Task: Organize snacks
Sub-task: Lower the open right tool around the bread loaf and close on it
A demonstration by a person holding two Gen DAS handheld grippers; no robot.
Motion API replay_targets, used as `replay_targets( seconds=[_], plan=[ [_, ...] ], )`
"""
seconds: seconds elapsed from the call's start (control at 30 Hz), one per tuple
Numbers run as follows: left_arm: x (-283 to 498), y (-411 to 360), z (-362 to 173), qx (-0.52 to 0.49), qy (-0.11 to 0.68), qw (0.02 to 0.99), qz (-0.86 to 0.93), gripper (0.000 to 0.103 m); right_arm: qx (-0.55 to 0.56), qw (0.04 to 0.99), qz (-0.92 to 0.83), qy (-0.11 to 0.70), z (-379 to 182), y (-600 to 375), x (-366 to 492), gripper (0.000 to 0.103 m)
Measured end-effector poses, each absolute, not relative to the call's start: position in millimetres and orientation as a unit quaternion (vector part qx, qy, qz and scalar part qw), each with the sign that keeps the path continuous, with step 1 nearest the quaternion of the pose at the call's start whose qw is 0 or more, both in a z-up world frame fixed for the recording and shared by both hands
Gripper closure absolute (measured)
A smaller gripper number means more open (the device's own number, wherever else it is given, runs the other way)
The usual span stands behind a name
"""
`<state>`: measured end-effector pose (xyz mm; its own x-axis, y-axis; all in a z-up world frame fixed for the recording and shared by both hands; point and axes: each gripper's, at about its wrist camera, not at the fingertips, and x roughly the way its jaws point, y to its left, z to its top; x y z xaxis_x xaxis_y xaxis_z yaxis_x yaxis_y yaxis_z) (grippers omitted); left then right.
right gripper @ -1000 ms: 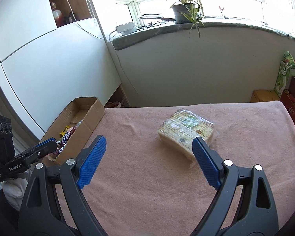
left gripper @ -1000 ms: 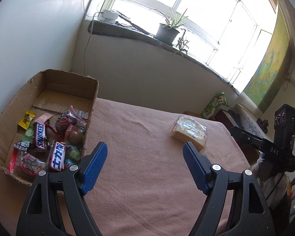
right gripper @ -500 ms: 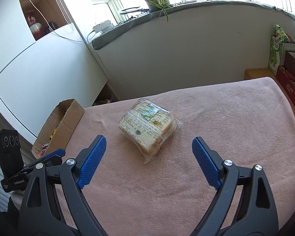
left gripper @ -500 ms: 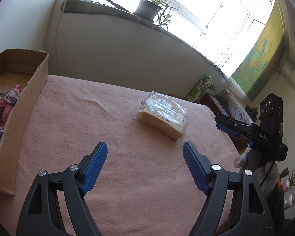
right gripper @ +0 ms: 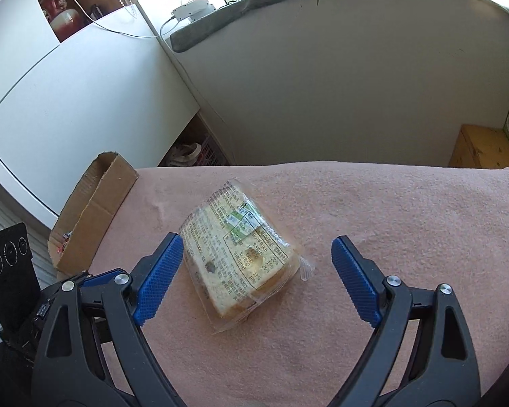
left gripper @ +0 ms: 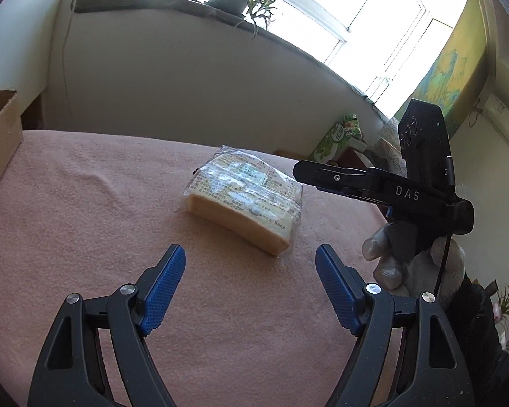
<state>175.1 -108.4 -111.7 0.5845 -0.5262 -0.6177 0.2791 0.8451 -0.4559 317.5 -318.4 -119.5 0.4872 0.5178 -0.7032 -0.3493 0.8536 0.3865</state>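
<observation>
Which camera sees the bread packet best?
The right wrist view shows the bread packet best: it lies close, between the open blue fingers, label and slice edges plain. The left wrist view shows the same packet farther off, ahead of its fingers, seen from the side, with the label glaring.

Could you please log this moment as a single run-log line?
left gripper: open, empty | right gripper: open, empty | clear-wrapped sliced bread pack: on pink cloth | brown cardboard box: left edge
</observation>
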Motion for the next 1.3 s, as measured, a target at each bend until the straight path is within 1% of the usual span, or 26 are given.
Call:
replay_targets(
  seconds=[0.37, 0.63, 0.7, 0.73, 0.77, 0.8, 0.87, 0.9, 0.97, 1.03, 1.2, 1.27, 1.3],
  plan=[
    [202.9, -122.6, -133.9, -0.173, 0.419, 0.862, -0.226, 0.024, 0.102, 0.824, 0.294, 0.473, -146.3, -308.5, 354.8, 0.012],
    [219.6, -127.3, -137.6, -0.184, 0.425, 0.858, -0.223, 0.024, 0.101, 0.806, 0.317, 0.490, -154.9, -299.8, 365.8, 0.012],
    [225.7, -128.6, -138.5, -0.185, 0.427, 0.856, -0.223, 0.026, 0.098, 0.804, 0.316, 0.495, -157.9, -297.0, 367.7, 0.013],
    [226.4, -129.4, -139.3, -0.185, 0.429, 0.855, -0.223, 0.026, 0.098, 0.802, 0.318, 0.497, -158.5, -296.9, 367.8, 0.018],
    [223.2, -134.9, -140.4, -0.185, 0.431, 0.855, -0.223, 0.026, 0.101, 0.799, 0.322, 0.498, -159.0, -296.2, 367.8, 0.021],
    [222.9, -129.9, -139.5, -0.184, 0.432, 0.854, -0.224, 0.026, 0.104, 0.796, 0.326, 0.499, -158.9, -295.6, 367.2, 0.023],
    [223.3, -131.7, -140.0, -0.179, 0.435, 0.854, -0.225, 0.028, 0.107, 0.791, 0.333, 0.502, -159.0, -293.1, 365.7, 0.032],
    [224.0, -133.2, -139.7, -0.177, 0.436, 0.854, -0.224, 0.032, 0.108, 0.790, 0.334, 0.503, -158.5, -292.6, 364.6, 0.033],
    [223.3, -134.8, -139.0, -0.173, 0.435, 0.854, -0.224, 0.033, 0.107, 0.788, 0.335, 0.506, -157.6, -292.1, 362.2, 0.035],
    [222.2, -136.5, -137.6, -0.168, 0.434, 0.857, -0.222, 0.036, 0.114, 0.785, 0.335, 0.509, -157.4, -294.0, 360.2, 0.036],
    [217.7, -134.9, -130.8, -0.149, 0.431, 0.862, -0.220, 0.038, 0.124, 0.777, 0.338, 0.517, -156.8, -295.6, 348.7, 0.040],
    [213.1, -133.0, -129.3, -0.136, 0.428, 0.866, -0.218, 0.042, 0.123, 0.777, 0.338, 0.517, -155.6, -293.8, 342.3, 0.044],
    [211.2, -132.8, -128.5, -0.132, 0.427, 0.867, -0.219, 0.045, 0.124, 0.779, 0.334, 0.516, -154.7, -293.3, 339.4, 0.045]
  ],
)
